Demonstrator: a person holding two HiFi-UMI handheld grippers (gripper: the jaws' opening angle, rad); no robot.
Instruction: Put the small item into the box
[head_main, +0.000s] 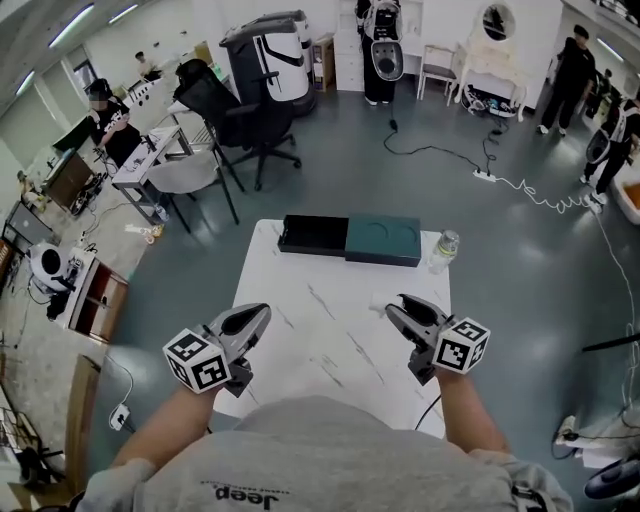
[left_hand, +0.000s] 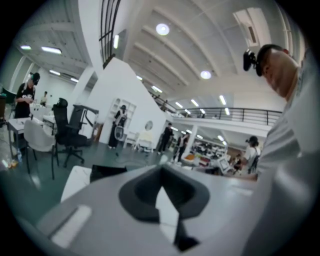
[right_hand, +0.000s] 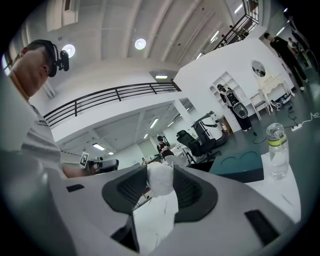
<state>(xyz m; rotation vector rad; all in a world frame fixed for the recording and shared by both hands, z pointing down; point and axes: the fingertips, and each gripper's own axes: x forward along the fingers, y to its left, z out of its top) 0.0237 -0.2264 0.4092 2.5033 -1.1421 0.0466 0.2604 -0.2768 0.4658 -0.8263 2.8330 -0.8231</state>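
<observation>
Bright, even light from round ceiling lamps and strip lights; faint shadows on the white worktop. Both gripper views bend strongly and darken at the corners; the close white wad is blurred.

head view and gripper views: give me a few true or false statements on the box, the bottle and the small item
1. The right gripper holds a small white item between its jaws. True.
2. The box lies at the near edge of the table, by the person. False: it lies at the far edge.
3. A plastic bottle stands upright just right of the box in the head view. True.
4. The left gripper holds the plastic bottle. False: nothing is between its jaws.
5. The small white item is in the box. False: it is in the right gripper, over the near part of the table.
</observation>
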